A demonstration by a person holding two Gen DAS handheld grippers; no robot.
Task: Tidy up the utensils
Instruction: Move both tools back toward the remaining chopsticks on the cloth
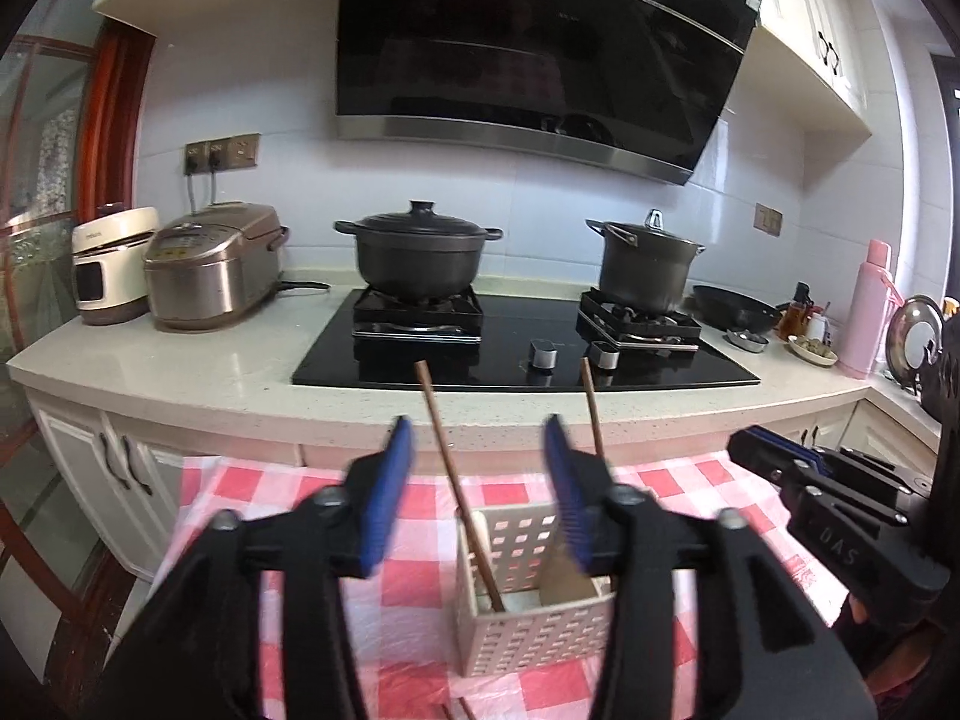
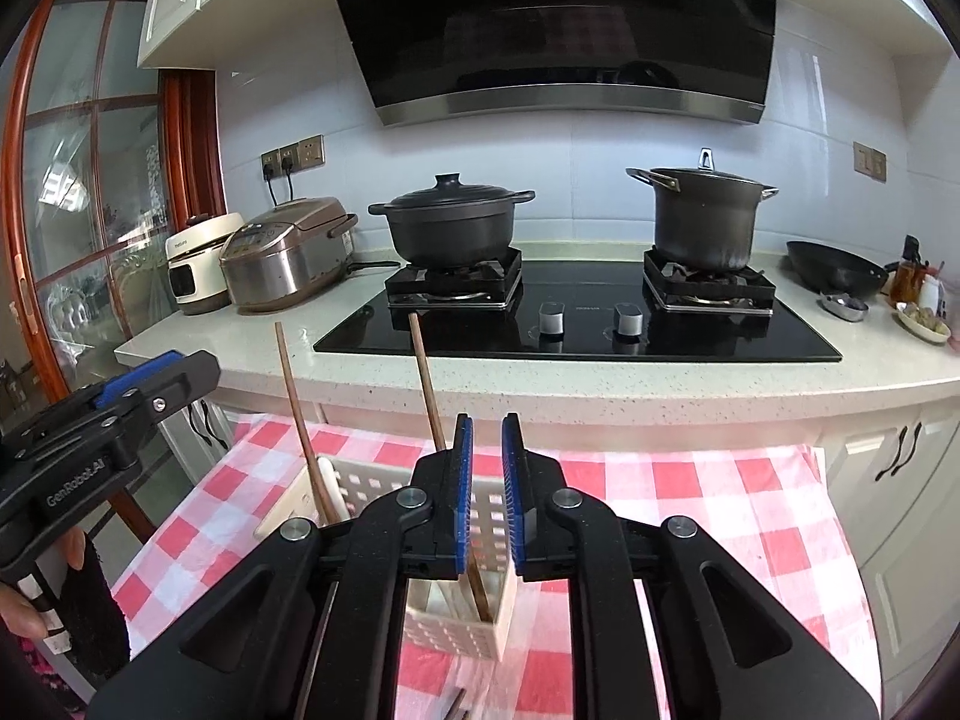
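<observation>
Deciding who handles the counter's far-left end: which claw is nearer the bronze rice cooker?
Left. The left claw hangs left of the utensil basket, on the rice cooker's side. The right claw sits further right, above the basket.

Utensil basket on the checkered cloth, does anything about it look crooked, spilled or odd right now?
Nothing is spilled or broken. The white utensil basket stands upright on the checkered cloth. Two wooden handles stick out of it, leaning in different directions rather than standing straight. What lies at the cloth's near edge is too cut off to identify.
</observation>
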